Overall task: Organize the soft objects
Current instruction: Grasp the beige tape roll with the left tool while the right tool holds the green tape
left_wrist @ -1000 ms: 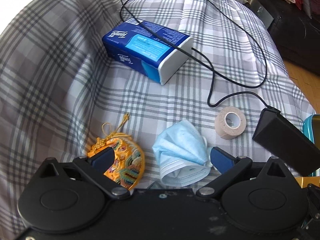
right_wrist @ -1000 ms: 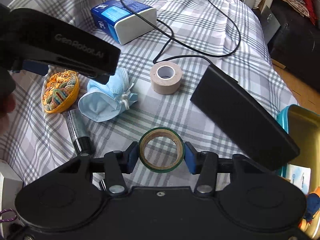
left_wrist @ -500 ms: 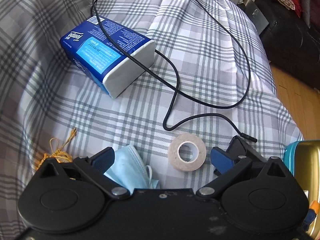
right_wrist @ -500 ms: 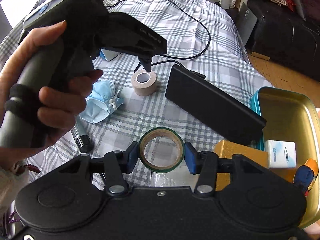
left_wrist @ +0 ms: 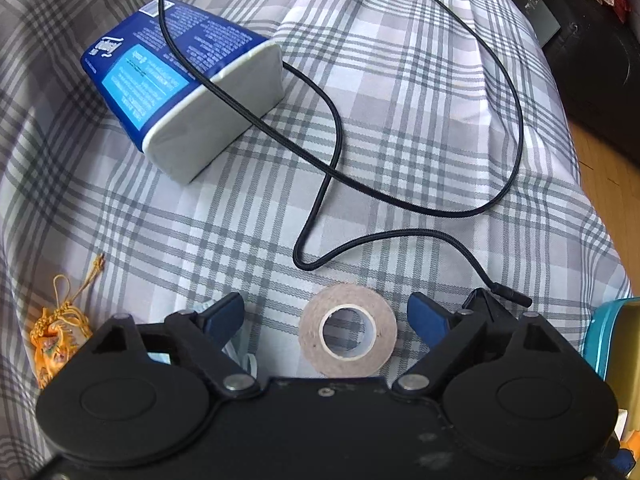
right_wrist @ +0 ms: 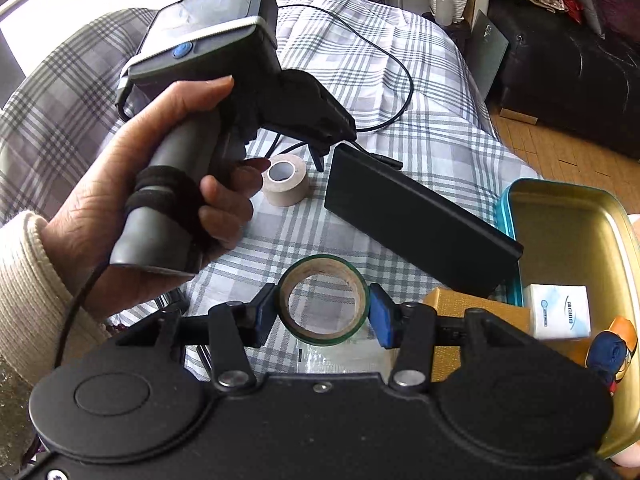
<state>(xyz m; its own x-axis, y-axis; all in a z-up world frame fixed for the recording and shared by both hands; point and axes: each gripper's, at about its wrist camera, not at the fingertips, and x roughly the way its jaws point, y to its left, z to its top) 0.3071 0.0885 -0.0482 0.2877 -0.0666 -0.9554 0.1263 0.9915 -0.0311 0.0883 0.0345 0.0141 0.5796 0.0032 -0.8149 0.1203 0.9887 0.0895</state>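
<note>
My left gripper (left_wrist: 325, 314) is open, its jaws spread on either side of a beige tape roll (left_wrist: 348, 335) that lies flat on the plaid cloth; the roll also shows in the right wrist view (right_wrist: 286, 181). My right gripper (right_wrist: 323, 310) is shut on a green-edged tape roll (right_wrist: 323, 299) and holds it above the cloth. The left gripper's body, held in a hand (right_wrist: 160, 184), fills the left of the right wrist view. A yellow embroidered pouch (left_wrist: 54, 338) lies at the left, and a bit of the blue face mask (left_wrist: 160, 358) shows behind the left finger.
A blue tissue pack (left_wrist: 180, 88) lies at the back left with a black cable (left_wrist: 400, 196) looped over it. A black flat box (right_wrist: 420, 220) lies beside a gold tin with a teal rim (right_wrist: 568, 240) holding small items. Dark furniture (right_wrist: 568, 72) stands beyond the bed.
My left gripper moved right and forward from over the mask to straddle the beige roll. My right gripper kept its hold on the green-edged roll and drew back toward the tin.
</note>
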